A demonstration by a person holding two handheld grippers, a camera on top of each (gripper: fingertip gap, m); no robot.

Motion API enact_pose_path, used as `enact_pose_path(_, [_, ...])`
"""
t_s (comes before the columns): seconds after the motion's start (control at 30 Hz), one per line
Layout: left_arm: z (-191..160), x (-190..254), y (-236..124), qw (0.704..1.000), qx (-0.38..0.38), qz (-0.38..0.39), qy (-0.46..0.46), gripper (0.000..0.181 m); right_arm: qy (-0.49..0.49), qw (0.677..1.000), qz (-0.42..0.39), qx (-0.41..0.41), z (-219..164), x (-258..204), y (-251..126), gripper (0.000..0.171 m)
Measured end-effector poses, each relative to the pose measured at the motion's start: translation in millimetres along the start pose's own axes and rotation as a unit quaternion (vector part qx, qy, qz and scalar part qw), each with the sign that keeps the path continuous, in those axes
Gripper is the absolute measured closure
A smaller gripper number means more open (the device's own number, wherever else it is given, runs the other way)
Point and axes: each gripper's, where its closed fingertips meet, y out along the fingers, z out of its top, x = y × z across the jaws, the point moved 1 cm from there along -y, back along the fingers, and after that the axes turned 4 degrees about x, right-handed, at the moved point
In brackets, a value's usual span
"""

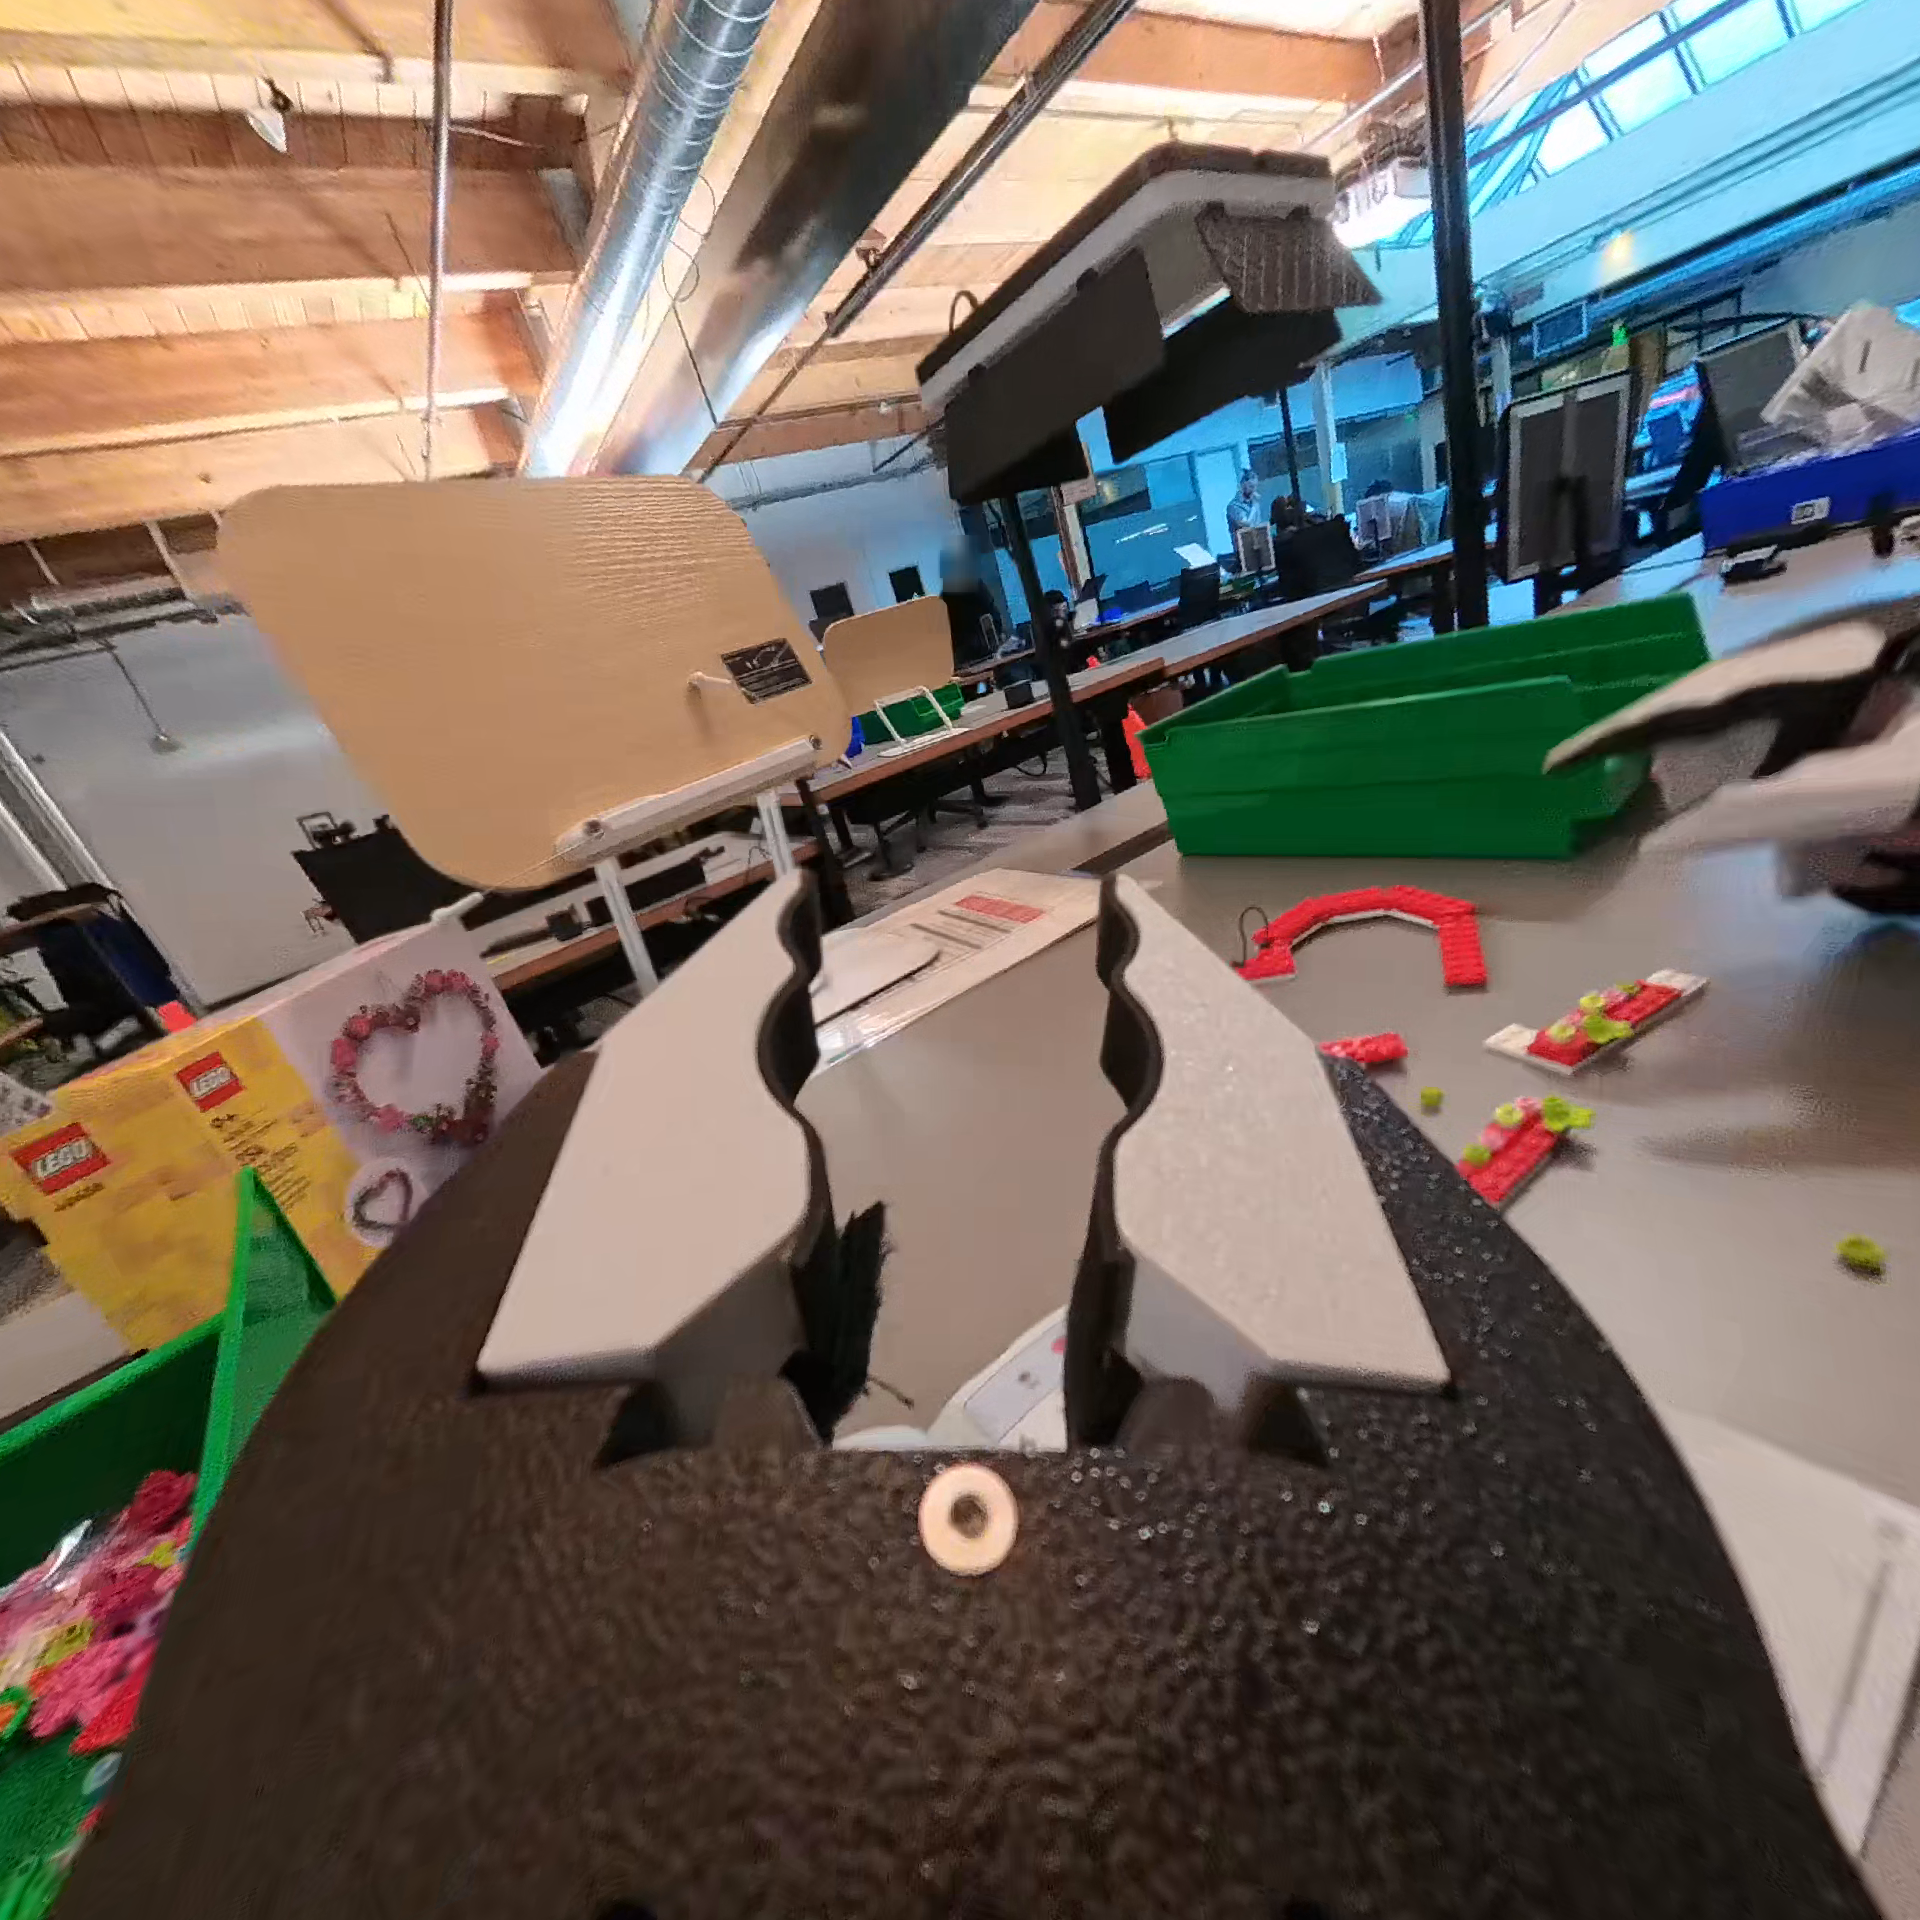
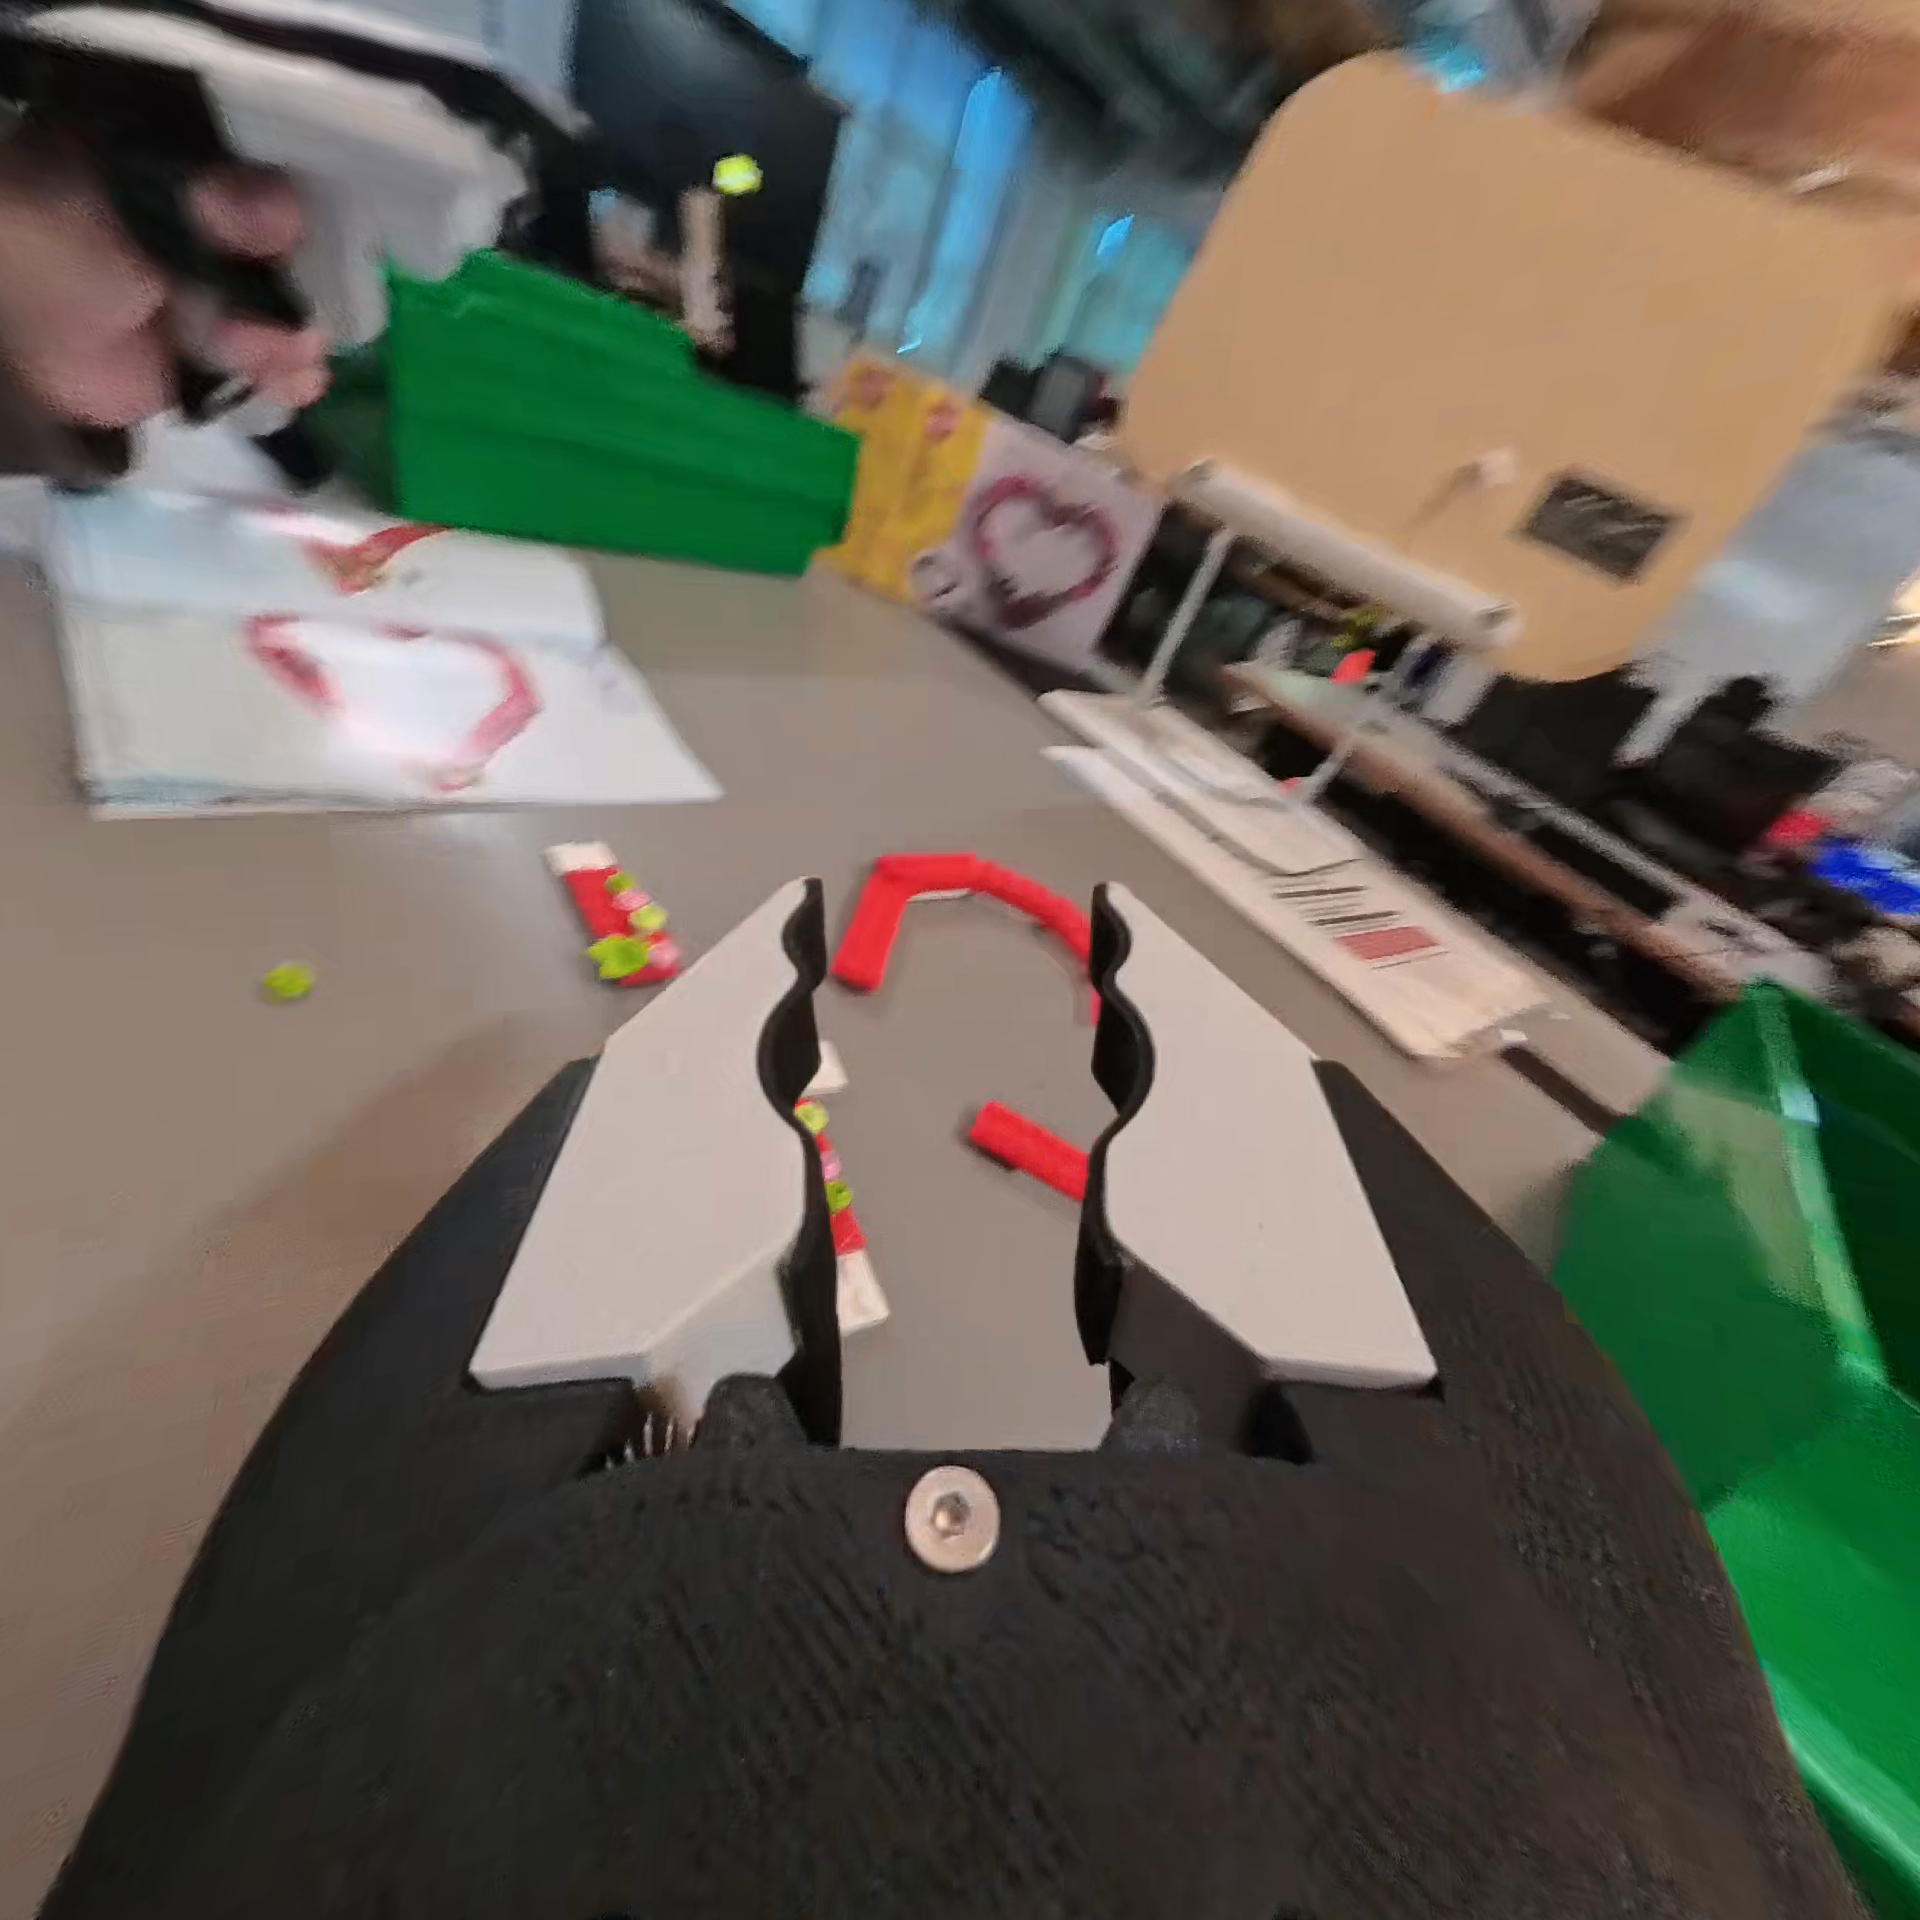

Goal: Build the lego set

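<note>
Both the left gripper [image 1: 956,904] and right gripper [image 2: 956,904] were spread wide, empty. The red curved lego piece [image 2: 977,904] lay on the table [image 2: 312,1143], seemingly just beyond the right fingers.

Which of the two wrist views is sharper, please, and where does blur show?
Left wrist view: mostly sharp, the curved red brick arch crisp; only the right gripper at its edge smears. Right wrist view: motion-blurred throughout, the open white instruction booklet and stacked green plastic trays soft.
</note>
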Motion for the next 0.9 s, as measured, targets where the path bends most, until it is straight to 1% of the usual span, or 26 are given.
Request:
enact_pose_path(0.07, [-8, -3, -5, 1.0, 0.001, 0.006, 0.018, 0.129, -0.01, 0.998, -0.062, 0.02, 12, 12, -2, 0.122])
enact_pose_path(0.17, [-6, -13, -14, 0.999, 0.013, 0.02, 0.046, 0.135, -0.051, 0.99, -0.127, 0.035, 21, 19, -10, 0.126])
enact_pose_path(0.27, [0, -44, -32, 0.995, 0.022, 0.081, 0.054, 0.136, -0.102, 0.98, -0.169, 0.025, 23, 25, -17, 0.129])
enact_pose_path(0.37, [-5, -61, -46, 0.991, 0.035, 0.114, 0.053, 0.135, -0.094, 0.976, -0.198, 0.017, 20, 34, -22, 0.13])
enact_pose_path(0.47, [-13, -58, -44, 0.993, 0.029, 0.102, 0.051, 0.136, -0.077, 0.971, -0.227, 0.021, 22, 40, -28, 0.13])
enact_pose_path(0.57, [-24, -47, -42, 0.994, 0.013, 0.086, 0.061, 0.138, -0.077, 0.969, -0.233, 0.032, 25, 41, -32, 0.132])
enact_pose_path(0.7, [-39, -36, -36, 0.994, -0.021, 0.057, 0.089, 0.138, -0.069, 0.973, -0.214, 0.043, 25, 40, -30, 0.132])
enact_pose_path(0.8, [-43, -28, -32, 0.994, -0.03, 0.038, 0.101, 0.138, -0.067, 0.976, -0.204, 0.041, 24, 39, -27, 0.132])
enact_pose_path(0.9, [-43, -29, -33, 0.994, -0.029, 0.04, 0.097, 0.139, -0.076, 0.976, -0.198, 0.041, 25, 36, -25, 0.133])
